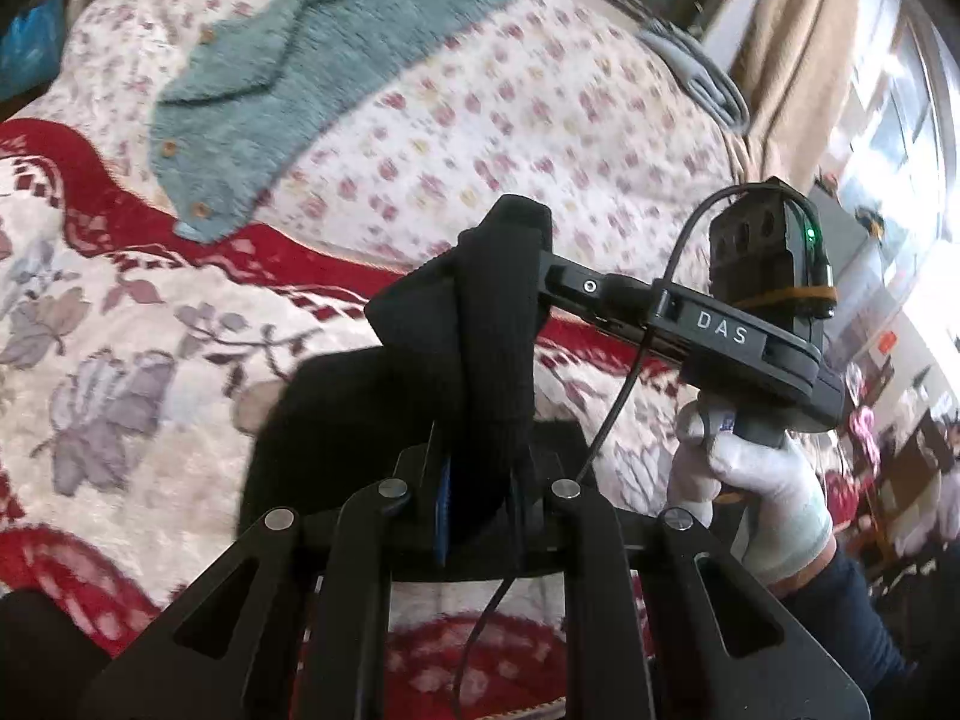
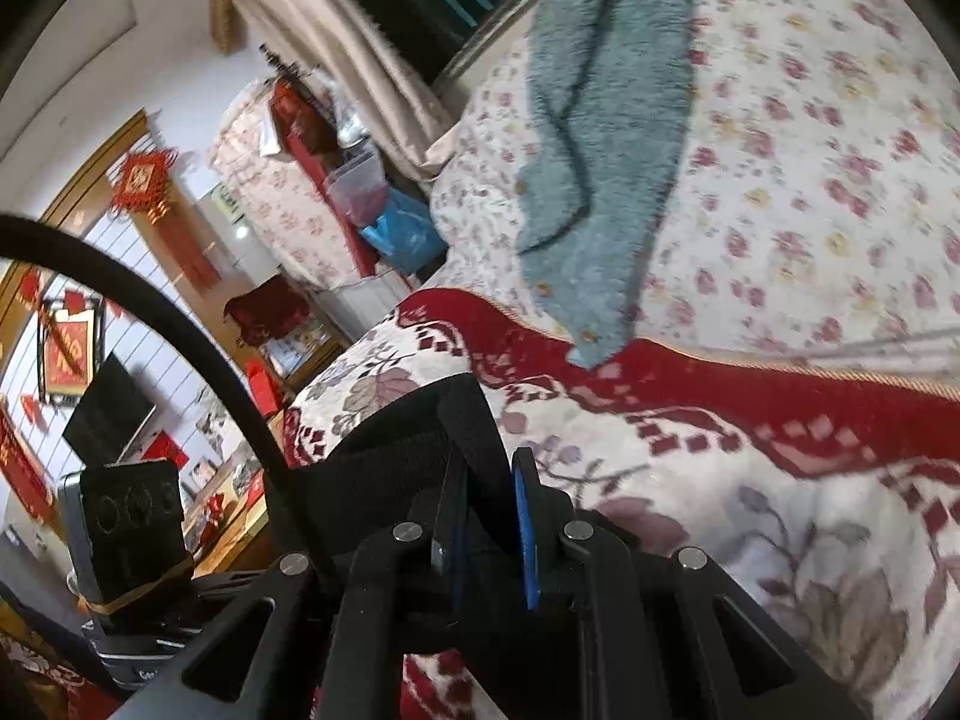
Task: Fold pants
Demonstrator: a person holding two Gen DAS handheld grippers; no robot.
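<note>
Both wrist views look closely across one bed, sharing its blanket.

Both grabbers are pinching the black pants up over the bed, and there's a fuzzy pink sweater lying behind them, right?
Almost. The fuzzy sweater is teal, not pink, as the left wrist view shows. The rest holds: the left gripper and right gripper both pinch the black pants above the bed.
</note>
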